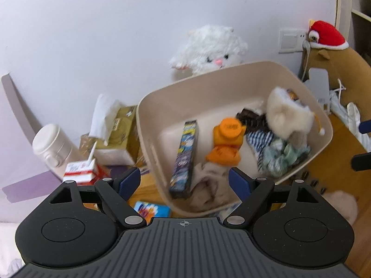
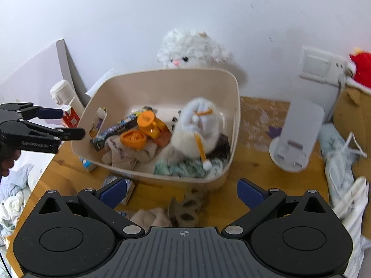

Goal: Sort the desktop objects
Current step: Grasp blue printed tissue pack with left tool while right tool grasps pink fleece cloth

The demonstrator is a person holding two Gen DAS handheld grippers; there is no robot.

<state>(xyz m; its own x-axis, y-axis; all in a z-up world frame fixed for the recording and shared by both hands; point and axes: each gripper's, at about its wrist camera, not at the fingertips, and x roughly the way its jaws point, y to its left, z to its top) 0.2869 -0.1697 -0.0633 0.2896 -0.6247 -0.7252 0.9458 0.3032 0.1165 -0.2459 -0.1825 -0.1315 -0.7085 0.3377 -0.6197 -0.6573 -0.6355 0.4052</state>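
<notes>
A beige bin (image 1: 197, 97) stands on the wooden desk (image 2: 255, 180) and holds a long dark box (image 1: 184, 159), orange containers (image 1: 228, 139), a white plush toy (image 2: 199, 127) and crumpled cloths (image 1: 278, 157). My left gripper (image 1: 184, 178) hangs open over the bin's near edge with nothing between its fingers; the right wrist view shows it (image 2: 69, 124) at the bin's left side. My right gripper (image 2: 182, 191) is open and empty in front of the bin, above a leopard-print hair clip (image 2: 185, 208) and a beige cloth (image 2: 150, 217).
A white plush sheep (image 1: 208, 48) sits against the wall behind the bin. Left of the bin are a tissue box (image 1: 120, 136), a white bottle (image 1: 51, 148), a red-white carton (image 1: 81, 169) and a blue packet (image 1: 153, 208). A white stand (image 2: 299, 132) and white fabric (image 2: 347, 185) lie at right.
</notes>
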